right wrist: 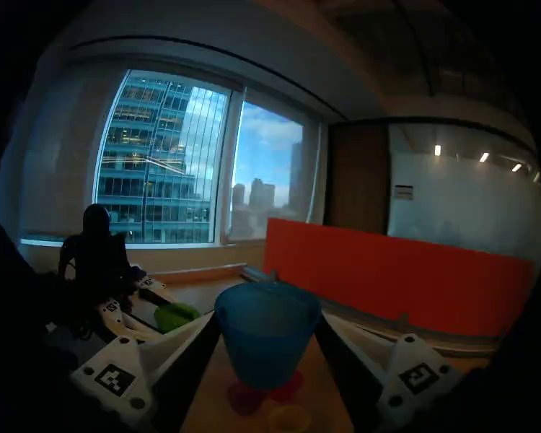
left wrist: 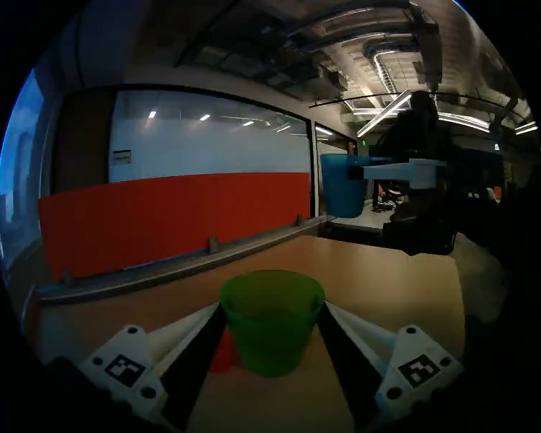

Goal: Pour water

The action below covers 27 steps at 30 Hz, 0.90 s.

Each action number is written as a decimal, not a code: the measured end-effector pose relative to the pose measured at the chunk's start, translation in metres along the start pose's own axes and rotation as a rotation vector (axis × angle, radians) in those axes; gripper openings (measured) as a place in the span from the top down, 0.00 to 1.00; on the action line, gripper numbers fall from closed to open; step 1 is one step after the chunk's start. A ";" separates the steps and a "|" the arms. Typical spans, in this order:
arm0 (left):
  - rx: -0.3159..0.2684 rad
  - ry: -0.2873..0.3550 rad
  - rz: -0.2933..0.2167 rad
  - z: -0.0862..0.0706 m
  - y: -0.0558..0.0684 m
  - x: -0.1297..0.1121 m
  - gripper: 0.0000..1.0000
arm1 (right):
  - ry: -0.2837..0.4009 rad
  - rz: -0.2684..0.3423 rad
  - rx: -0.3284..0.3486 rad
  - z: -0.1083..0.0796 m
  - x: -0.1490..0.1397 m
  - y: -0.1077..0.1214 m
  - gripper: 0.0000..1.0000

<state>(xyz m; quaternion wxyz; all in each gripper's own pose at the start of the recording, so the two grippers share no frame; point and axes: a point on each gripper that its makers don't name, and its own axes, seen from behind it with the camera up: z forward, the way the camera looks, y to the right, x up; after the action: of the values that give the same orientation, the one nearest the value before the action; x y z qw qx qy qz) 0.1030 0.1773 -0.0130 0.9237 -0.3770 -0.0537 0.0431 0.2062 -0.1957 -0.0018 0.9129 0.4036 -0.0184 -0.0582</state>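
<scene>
A green plastic cup (left wrist: 272, 332) stands upright between the two fingers of my left gripper (left wrist: 272, 316), which is shut on its sides just above the wooden table (left wrist: 386, 274). Farther off, up and to the right, a blue cup (left wrist: 341, 186) hangs upright in the air, held by my right gripper (left wrist: 358, 173). In the right gripper view the blue cup (right wrist: 267, 343) sits between the fingers of my right gripper (right wrist: 267, 323), which press on both its sides. The green cup (right wrist: 175, 315) and my left gripper (right wrist: 155, 307) appear low at the left.
Small red cups (right wrist: 245, 397) and a yellow one (right wrist: 288, 417) lie on the table beneath the blue cup; a red one (left wrist: 223, 353) shows behind the green cup. An orange partition (left wrist: 177, 216) lines the table's far edge. Windows (right wrist: 162, 166) stand beyond.
</scene>
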 end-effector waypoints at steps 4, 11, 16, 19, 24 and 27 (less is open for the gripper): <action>0.007 -0.012 0.003 -0.001 -0.004 -0.003 0.15 | -0.008 -0.005 -0.017 -0.008 -0.008 0.006 0.08; 0.021 -0.030 0.002 -0.003 -0.012 -0.008 0.15 | -0.018 -0.024 -0.032 -0.021 -0.016 0.013 0.09; 0.023 -0.042 0.001 -0.004 -0.013 -0.012 0.15 | -0.027 -0.040 -0.033 -0.026 -0.024 0.013 0.08; 0.021 -0.053 0.004 -0.003 -0.013 -0.014 0.15 | -0.036 -0.041 -0.027 -0.028 -0.030 0.011 0.08; 0.016 -0.083 0.010 -0.003 -0.012 -0.023 0.15 | -0.058 -0.038 -0.016 -0.031 -0.043 0.009 0.08; 0.013 -0.108 0.015 -0.002 -0.011 -0.030 0.15 | -0.076 -0.032 -0.008 -0.033 -0.052 0.008 0.09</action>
<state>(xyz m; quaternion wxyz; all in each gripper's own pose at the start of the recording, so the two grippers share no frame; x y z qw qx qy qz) 0.0744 0.1645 -0.0090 0.9215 -0.3685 -0.1002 0.0705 0.1575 -0.1603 -0.0174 0.9122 0.3974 -0.0466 -0.0883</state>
